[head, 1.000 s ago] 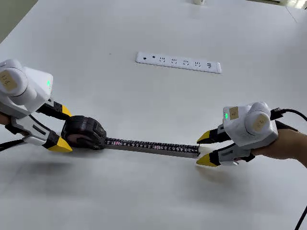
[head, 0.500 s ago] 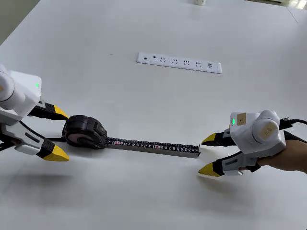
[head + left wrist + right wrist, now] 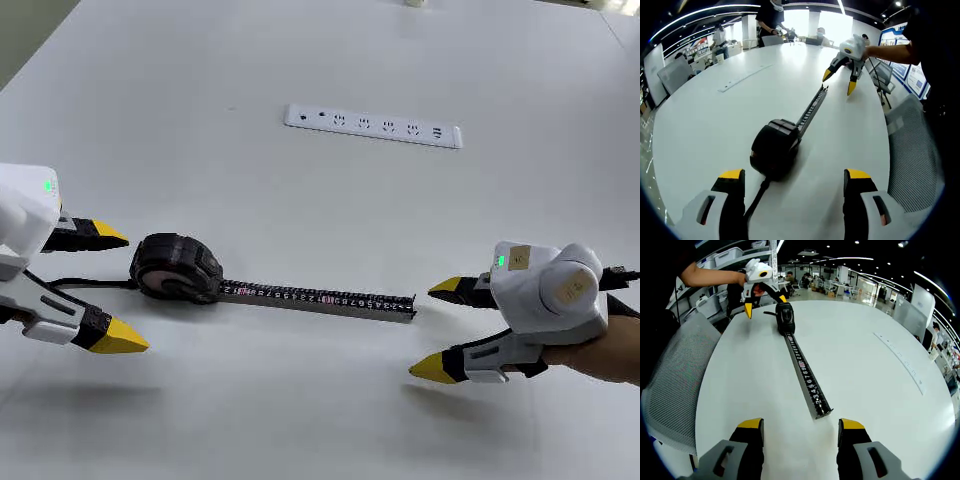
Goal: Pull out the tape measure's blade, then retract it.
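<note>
Large white worktop (image 3: 300,60) with a rounded edge. A white power strip (image 3: 373,128) lies flat on it. A grey mesh chair (image 3: 670,385) stands at the worktop's edge. Beyond is an open-plan office: rows of desks (image 3: 840,290), a dark ceiling with strip lights (image 3: 840,259), and bright windows (image 3: 800,20) at the far end.

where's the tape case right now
In the head view the tape case lies left on the table, just ahead of the open left gripper, its blade stretching toward the right gripper.
</note>
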The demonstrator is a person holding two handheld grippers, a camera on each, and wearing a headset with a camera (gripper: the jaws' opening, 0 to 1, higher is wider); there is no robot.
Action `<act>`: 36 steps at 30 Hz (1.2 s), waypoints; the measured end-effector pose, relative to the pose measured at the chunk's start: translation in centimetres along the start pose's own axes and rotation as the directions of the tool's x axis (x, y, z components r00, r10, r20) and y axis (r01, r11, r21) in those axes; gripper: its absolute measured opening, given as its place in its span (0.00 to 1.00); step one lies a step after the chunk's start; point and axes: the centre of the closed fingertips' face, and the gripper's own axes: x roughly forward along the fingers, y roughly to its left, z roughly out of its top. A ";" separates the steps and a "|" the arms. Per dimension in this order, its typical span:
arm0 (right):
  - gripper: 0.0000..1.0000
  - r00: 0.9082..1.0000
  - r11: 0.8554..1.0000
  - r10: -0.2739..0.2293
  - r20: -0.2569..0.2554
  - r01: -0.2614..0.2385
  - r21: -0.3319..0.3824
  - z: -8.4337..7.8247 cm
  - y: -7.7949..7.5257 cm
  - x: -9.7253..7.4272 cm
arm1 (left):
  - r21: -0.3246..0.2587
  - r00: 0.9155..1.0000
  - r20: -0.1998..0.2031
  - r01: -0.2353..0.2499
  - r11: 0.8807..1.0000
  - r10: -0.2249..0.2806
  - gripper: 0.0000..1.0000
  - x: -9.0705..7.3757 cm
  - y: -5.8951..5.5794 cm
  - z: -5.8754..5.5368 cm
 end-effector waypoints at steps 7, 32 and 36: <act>0.66 0.999 0.999 -0.022 0.032 0.021 0.032 0.2 0.9 -0.2 | -0.049 0.999 0.034 -0.026 0.998 0.027 0.83 0.0 -1.1 -0.2; 0.87 0.974 0.975 -0.159 0.164 0.129 0.180 1.4 2.3 -0.8 | -0.185 0.963 0.185 -0.162 0.969 0.196 0.92 -0.8 -2.6 0.5; 0.90 0.969 0.972 -0.170 0.177 0.136 0.191 1.6 2.6 -0.7 | -0.198 0.957 0.197 -0.173 0.965 0.212 0.93 -0.9 -2.7 0.6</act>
